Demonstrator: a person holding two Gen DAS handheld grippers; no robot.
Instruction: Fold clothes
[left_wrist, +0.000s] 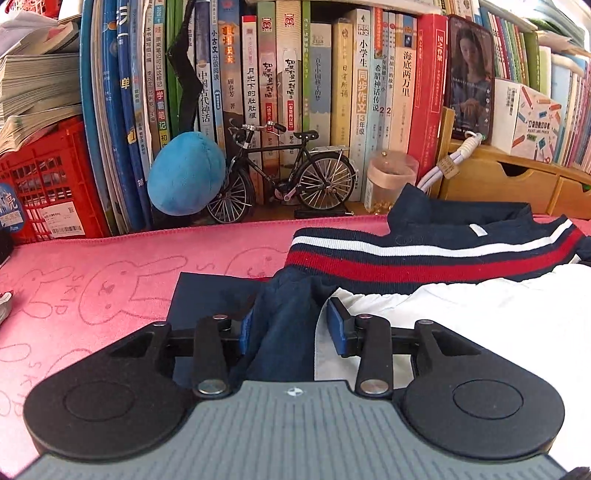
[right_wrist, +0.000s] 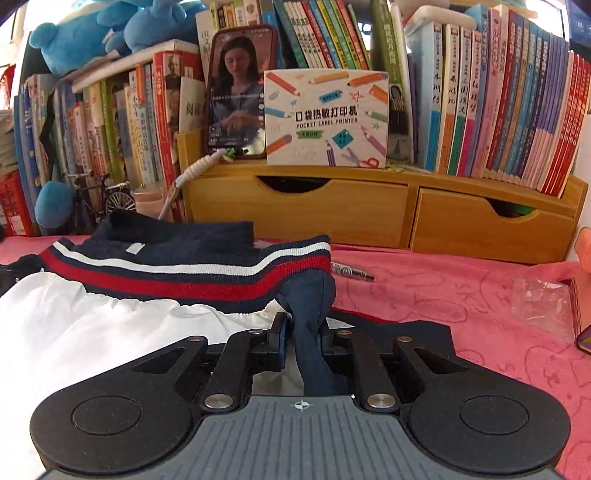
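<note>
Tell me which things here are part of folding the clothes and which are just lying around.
Part of the job:
- navy garment with striped band
- white fabric on it
- left gripper, open around a navy fold
- right gripper, shut on a navy fold
- pink towel underneath

Just lying about:
- books
- model bicycle
- blue plush
- pen
- printer box

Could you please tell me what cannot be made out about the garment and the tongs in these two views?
- Left wrist view: the navy sleeve runs under the left tongs body; whether the pads pinch it is unclear.
- Right wrist view: the right tongs close on navy fabric, its lower end hidden by the body.
- Both views: the garment's white part is overexposed and cut off by the frame edge.
</note>
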